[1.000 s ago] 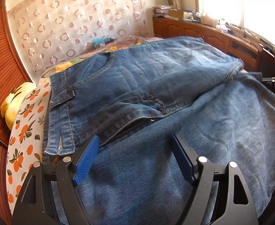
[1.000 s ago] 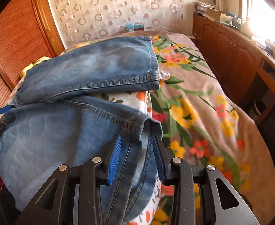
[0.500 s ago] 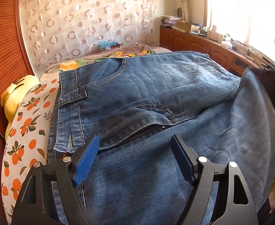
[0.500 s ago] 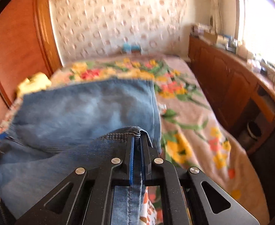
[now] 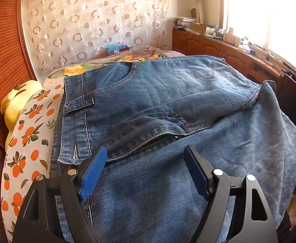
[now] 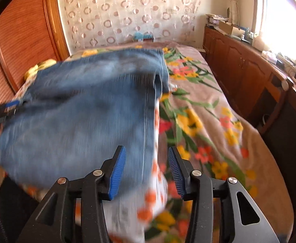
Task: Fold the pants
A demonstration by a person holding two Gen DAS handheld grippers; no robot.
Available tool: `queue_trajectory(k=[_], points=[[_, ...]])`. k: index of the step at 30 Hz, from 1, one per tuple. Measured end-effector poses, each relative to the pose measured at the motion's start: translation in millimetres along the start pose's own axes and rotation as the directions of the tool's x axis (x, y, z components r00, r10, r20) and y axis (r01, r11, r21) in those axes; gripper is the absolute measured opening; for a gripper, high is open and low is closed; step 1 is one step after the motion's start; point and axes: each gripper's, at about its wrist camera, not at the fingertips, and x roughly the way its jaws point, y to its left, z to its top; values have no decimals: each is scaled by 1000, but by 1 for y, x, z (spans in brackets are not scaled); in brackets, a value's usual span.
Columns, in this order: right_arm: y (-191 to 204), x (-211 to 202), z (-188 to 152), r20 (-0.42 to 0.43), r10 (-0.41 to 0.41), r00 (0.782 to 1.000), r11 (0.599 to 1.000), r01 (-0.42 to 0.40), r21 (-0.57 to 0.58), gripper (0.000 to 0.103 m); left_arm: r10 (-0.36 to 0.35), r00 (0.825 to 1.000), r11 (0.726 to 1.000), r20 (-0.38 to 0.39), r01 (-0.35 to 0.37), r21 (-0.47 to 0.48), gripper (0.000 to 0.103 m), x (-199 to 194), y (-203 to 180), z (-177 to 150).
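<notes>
A pair of blue jeans (image 5: 168,105) is laid across a bed, on a floral blanket (image 6: 204,121) and an orange-print pillow (image 5: 24,141), with one leg brought over the other so that the two hems lie close together at 1 o'clock of the right wrist view. The left gripper (image 5: 146,170) is held above the denim, its blue pads wide apart and pressing on nothing. The right gripper (image 6: 147,168) has just been opening; its pads are apart, with the blurred edge of the jeans seen between them but not pinched. A yellow cushion (image 5: 16,101) is seen at 9 o'clock
</notes>
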Motion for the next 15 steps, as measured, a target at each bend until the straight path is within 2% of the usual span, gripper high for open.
queue_trajectory(k=[4,8,12,15], points=[[7,-17,-20,-25,-21,999,1000,21,-20,47,0,1000,1000,-2,0,-3,79,0,1,0],[22,-23,-27,-44,-2,999,1000,2,-18,47,1,1000,1000,-1,-1,-4,79,0,1,0],[42,-24,-28,-17,29,999,999,-29,-20,47,-3,1000,1000,-1,3,-8,79,1,2,0],[43,-15,-26,-2,-9,1000,1000,9,-4,47,-7,1000,1000,1,7,-13,79,0,4,-1]])
